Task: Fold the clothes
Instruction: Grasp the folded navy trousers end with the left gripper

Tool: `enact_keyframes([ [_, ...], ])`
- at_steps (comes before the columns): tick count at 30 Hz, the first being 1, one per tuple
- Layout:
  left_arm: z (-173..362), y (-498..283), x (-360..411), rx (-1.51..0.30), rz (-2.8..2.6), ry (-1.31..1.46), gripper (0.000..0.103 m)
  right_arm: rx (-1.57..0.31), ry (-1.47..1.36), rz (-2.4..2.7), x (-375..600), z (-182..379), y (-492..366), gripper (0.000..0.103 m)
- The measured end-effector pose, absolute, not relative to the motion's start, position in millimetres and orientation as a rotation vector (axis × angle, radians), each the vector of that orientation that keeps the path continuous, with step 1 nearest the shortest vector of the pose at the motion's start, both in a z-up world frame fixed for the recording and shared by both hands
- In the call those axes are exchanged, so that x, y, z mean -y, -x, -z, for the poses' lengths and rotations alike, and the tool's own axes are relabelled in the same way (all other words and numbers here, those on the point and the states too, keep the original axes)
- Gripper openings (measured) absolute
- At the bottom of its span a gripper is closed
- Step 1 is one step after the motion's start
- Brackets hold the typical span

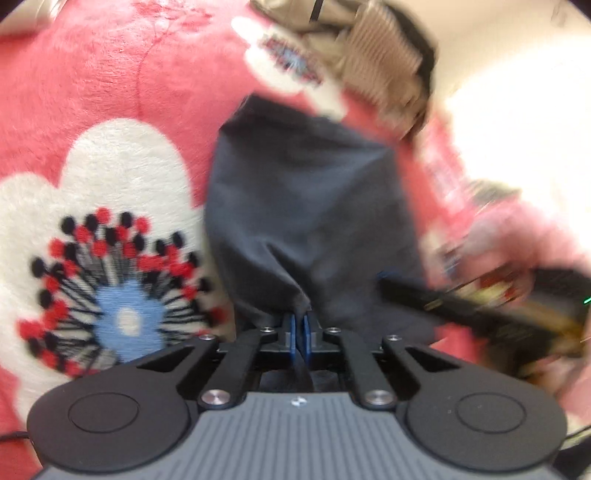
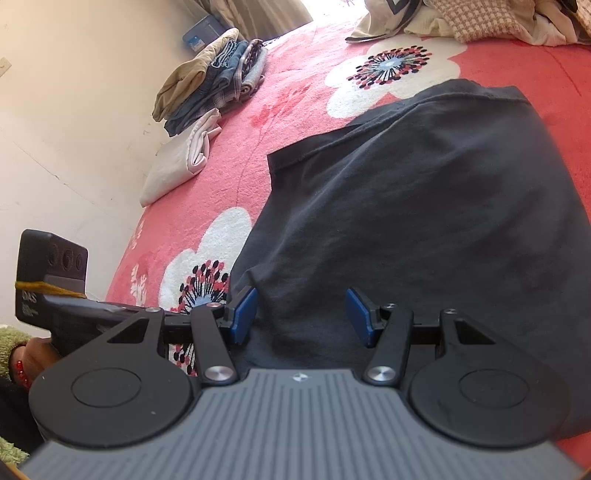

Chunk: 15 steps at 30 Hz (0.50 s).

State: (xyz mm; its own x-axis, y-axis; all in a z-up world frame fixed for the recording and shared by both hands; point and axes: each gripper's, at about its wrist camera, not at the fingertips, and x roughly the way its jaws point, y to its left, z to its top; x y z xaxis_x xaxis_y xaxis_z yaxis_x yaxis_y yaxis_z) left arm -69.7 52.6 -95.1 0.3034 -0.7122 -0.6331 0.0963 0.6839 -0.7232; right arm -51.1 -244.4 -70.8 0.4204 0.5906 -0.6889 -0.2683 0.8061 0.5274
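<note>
- Dark garment (image 2: 424,206) lying spread on the pink flowered blanket (image 2: 280,110) of the bed, long axis running away from both wrist views, near edge right at the gripper tips, hemmed far edge up toward the unfolded heap (image 2: 480,22).
- Left gripper (image 1: 300,328) clamping a bunched near corner of the garment (image 1: 306,206), blue pads fully together on a pinch of cloth, fabric tenting up from the pinch.
- Right gripper (image 2: 301,317) hovering about half open over the near edge, cloth lying under and between the pads, not pinched; gripping nothing.
- Judging left side ahead: right corner needing a grasp before lifting the near edge toward the far hem.
- Folded stack (image 2: 218,77) sitting well apart, near the wall, beyond the garment's left side.
- Left view blurred; further detail there not readable.
</note>
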Motion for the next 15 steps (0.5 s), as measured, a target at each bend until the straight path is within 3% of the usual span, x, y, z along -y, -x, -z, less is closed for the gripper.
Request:
enact_keyframes([
  [4,104,69,-65,-1.134,0.665,0.835,0.004,-0.986,-0.361,-0.565,244,67,47,0.053],
  [8,111,69,-67,-1.13,0.708,0.841,0.004,-0.984,-0.352,-0.605,240,58,33,0.053],
  [15,125,68,-74,-1.099,0.73,0.856,0.005,-1.161,-0.235,-0.671,202,32,-17,0.053],
])
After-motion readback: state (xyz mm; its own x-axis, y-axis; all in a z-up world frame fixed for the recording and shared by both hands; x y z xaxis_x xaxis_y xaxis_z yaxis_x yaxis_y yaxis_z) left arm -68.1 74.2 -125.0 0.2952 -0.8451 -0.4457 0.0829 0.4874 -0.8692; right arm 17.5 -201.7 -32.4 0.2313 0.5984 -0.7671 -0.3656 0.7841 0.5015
